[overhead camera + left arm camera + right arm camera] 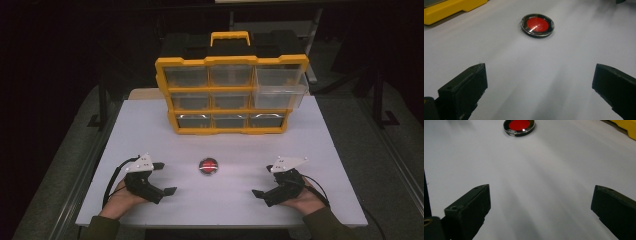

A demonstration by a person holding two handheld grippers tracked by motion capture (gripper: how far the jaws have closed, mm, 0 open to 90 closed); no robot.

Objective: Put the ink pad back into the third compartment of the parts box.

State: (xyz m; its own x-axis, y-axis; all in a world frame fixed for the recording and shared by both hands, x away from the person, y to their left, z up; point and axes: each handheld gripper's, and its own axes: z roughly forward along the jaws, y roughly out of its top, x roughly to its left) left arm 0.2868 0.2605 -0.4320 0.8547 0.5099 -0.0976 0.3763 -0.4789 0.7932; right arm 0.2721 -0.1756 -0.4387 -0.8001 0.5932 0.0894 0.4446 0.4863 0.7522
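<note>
A small round disc (208, 166) with a red centre and a black, glossy rim lies flat on the white table (310, 150), midway between my two grippers. My left gripper (165, 178) rests near the front left, held by a hand, jaws wide apart and pointing at the disc. My right gripper (263, 180) mirrors it at the front right, also open and empty. The left gripper view has the disc (537, 25) ahead of the open left gripper (540, 70). In the right gripper view the disc (519, 125) lies farther off, beyond the open right gripper (541, 189).
A yellow-framed organizer (231, 95) with a handle and several clear drawers stands at the back of the table. Its right-hand drawer (278, 92) in the upper rows sticks out. The organizer's yellow base (446, 11) shows at the left gripper view's top left. Dark floor surrounds the table.
</note>
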